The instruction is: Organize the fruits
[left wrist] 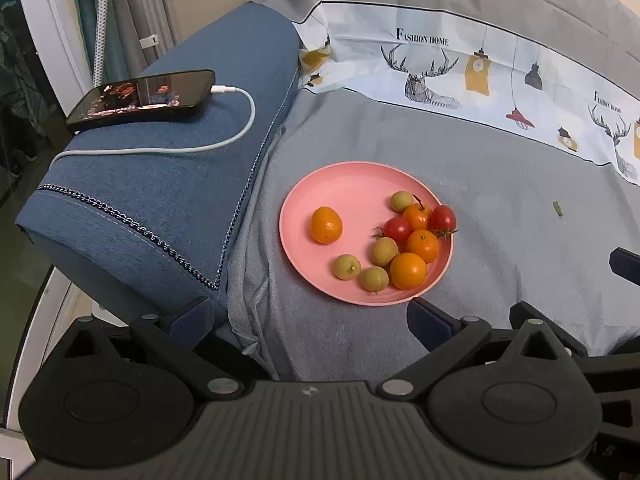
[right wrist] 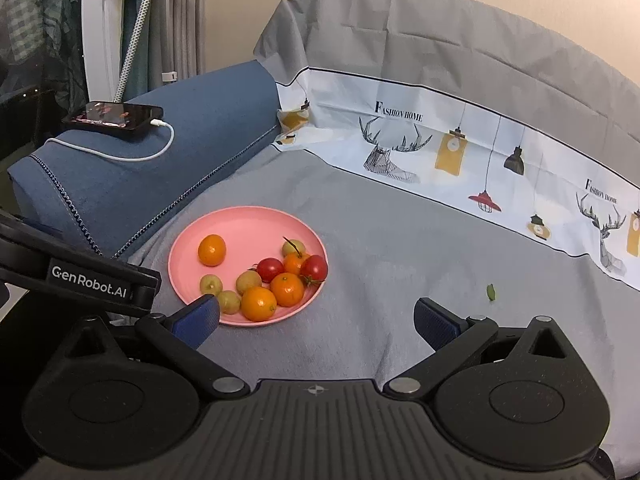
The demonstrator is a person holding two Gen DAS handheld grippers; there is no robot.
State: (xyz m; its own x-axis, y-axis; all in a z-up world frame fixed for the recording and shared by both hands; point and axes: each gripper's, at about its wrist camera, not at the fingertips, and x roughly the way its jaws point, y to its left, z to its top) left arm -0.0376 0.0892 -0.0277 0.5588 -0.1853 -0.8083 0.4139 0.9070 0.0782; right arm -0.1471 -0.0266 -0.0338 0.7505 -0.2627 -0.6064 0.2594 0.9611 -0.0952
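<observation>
Pink, round and made of matte plastic, a shallow plate [left wrist: 320, 184] rests on a grey bedsheet [left wrist: 500, 208], and I use it as my landmark. Every fruit I can see lies on this plate: four small orange citrus fruits [left wrist: 408, 270], two red cherry tomatoes [left wrist: 397, 229] and four small yellow-green round fruits [left wrist: 347, 266]. One orange fruit [left wrist: 326, 225] sits alone on the plate's side nearest a blue fabric armrest [left wrist: 168, 184]; the rest crowd together at the opposite side, probably because the soft sheet tilts the plate that way. That layout fits either a gathering finished or a sorting by kind yet to come; I cannot tell which.

My left tongs [left wrist: 312, 318] hover at the plate's near edge, spread wide and empty. My right tongs [right wrist: 316, 316] are also spread wide and empty, one blue pad [right wrist: 200, 316] overlapping the plate's near rim in the picture.

Only the right view shows the other tool's black body marked "GenRobot.AI" [right wrist: 90, 282] beside the plate. It also shows more clearly a small green scrap [right wrist: 491, 292] on the sheet, well away from the plate. The left view looks more steeply down, separating the fruits better. A black phone [left wrist: 144, 96] with a white charging cable [left wrist: 224, 136] lies on the armrest, beyond the plate.
</observation>
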